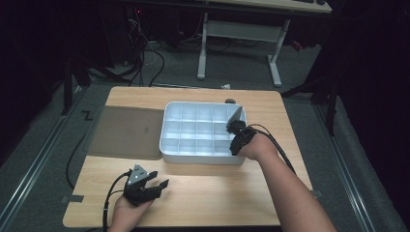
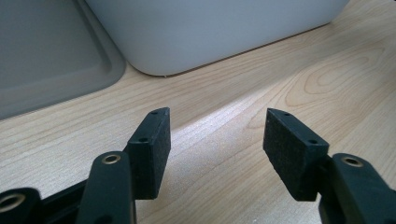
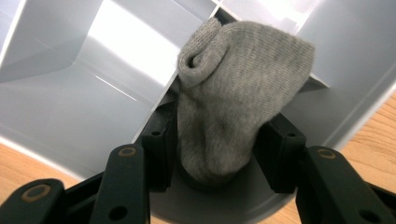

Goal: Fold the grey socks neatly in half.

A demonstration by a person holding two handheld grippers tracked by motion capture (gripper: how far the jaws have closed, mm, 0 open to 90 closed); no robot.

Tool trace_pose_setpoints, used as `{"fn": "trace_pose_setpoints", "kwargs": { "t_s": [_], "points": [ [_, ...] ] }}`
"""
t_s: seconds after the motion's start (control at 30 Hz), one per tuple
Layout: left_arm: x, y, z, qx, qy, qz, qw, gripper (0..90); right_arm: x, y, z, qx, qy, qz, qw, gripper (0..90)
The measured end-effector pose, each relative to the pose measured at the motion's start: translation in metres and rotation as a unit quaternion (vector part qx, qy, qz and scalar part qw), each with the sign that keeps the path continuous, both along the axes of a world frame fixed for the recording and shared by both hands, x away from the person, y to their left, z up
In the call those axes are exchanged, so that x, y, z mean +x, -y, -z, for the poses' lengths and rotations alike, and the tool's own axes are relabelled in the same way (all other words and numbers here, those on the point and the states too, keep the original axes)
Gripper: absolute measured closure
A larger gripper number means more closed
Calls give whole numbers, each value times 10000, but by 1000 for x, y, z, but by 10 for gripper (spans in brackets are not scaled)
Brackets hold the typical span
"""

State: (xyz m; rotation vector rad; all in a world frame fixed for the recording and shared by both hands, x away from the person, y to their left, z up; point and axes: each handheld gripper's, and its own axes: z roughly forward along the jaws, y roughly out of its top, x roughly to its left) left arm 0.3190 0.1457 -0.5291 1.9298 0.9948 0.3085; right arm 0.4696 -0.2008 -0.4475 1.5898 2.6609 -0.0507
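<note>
Right gripper view, right gripper (image 3: 217, 140) jaws clamped on a rolled grey sock (image 3: 233, 98) (above a divider), over the white compartment tray (image 1: 203, 157) at its right edge, left gripper (image 2: 217, 140) jaws spread wide, empty, near the tabletop (image 1: 217, 193) front edge.

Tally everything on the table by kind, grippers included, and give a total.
Grippers: 2, left gripper and right gripper
Grey sock: 1
White compartment box: 1
Grey lid: 1
Small dark object behind the box: 1
Total: 6
</note>
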Motion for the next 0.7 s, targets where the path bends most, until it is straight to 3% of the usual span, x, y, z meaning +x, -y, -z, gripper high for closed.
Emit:
{"fn": "trace_pose_setpoints", "kwargs": {
  "t_s": [0.5,0.7],
  "points": [
    [0,1,1,5,-16,12,10000,425,-1,6,-30,156,214,45,9996,501],
    [1,1,1,18,-16,23,10000,425,6,5,-39,260,253,70,9993,606]
  ]
}}
